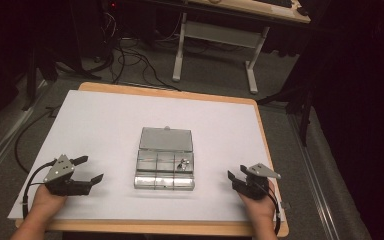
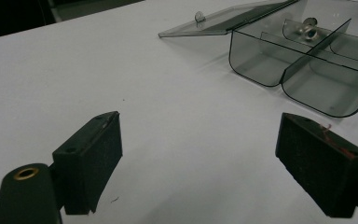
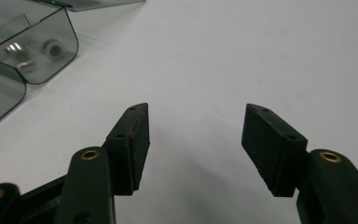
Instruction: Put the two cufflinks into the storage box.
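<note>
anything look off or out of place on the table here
Nothing stands out. The clear compartment box sits square mid-table, lid open flat, small metal parts inside one compartment. Both tongs, left and right, rest open.

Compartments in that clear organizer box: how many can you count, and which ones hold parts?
6, in two rows of three in the clear organizer box. The far-right compartment holds small metal parts; the other five look empty, though glare may hide something.

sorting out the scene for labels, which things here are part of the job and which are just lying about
Part of the job:
- clear compartment box, lid open
- small metal parts in one compartment
- left gripper, open
- right gripper, open

Just lying about:
- white table cover
- desk behind
- floor cables
</note>
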`<state>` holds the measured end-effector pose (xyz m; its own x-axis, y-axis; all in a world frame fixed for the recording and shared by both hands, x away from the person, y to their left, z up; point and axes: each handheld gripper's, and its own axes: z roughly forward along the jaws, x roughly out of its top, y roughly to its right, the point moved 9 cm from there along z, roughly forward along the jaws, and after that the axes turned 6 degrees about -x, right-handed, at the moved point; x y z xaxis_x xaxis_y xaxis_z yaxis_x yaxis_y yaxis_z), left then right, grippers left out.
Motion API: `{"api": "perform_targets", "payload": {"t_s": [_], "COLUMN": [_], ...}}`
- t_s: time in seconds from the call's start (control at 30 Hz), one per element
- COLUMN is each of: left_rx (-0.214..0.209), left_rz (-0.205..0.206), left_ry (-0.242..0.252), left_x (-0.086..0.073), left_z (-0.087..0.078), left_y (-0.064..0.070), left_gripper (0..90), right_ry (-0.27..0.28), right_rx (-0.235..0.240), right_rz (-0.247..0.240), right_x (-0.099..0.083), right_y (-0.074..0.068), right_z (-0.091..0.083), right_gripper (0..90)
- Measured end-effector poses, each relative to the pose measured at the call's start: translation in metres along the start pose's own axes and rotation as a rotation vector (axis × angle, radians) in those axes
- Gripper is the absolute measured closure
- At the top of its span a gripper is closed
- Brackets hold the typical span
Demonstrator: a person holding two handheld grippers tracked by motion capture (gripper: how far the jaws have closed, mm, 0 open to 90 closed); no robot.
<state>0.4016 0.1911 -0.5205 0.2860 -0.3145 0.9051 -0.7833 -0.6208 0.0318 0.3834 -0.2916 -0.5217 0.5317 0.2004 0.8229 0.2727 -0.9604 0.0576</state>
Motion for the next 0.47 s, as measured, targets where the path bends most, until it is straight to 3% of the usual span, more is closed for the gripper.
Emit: {"api": "perform_targets", "payload": {"t_s": [0.07,0.1,0.13,0.2,0.33,0.47], "left_rx": [0.003,0.003,0.002,0.005,0.009,0.007], "left_rz": [0.0,-0.001,0.001,0.006,0.002,0.001], "left_ry": [0.001,-0.005,-0.008,-0.015,-0.019,-0.022], "left_x": [0.0001,-0.0004,-0.0003,-0.0007,-0.001,-0.0012], "left_z": [0.0001,0.0005,0.0008,0.0012,0.0016,0.002], "left_y": [-0.0001,-0.0002,0.0001,0.0002,-0.0004,-0.0002], "left_gripper": [15.0,14.9,15.0,14.9,15.0,14.9], "right_ry": [0.045,0.102,0.111,0.05,0.081,0.073], "right_rx": [-0.025,-0.059,-0.076,-0.053,-0.052,-0.046], "right_rz": [0.02,0.003,0.006,0.037,0.018,0.028], "right_x": [-0.0046,-0.0013,-0.0011,-0.0041,-0.0026,-0.003], "right_y": [0.0007,0.0008,0.0017,0.0029,0.0017,0.0022], "right_z": [-0.0023,-0.0075,-0.0082,-0.0023,-0.0053,-0.0046], "right_gripper": [32.9,41.4,37.8,31.3,31.5,28.8]}}
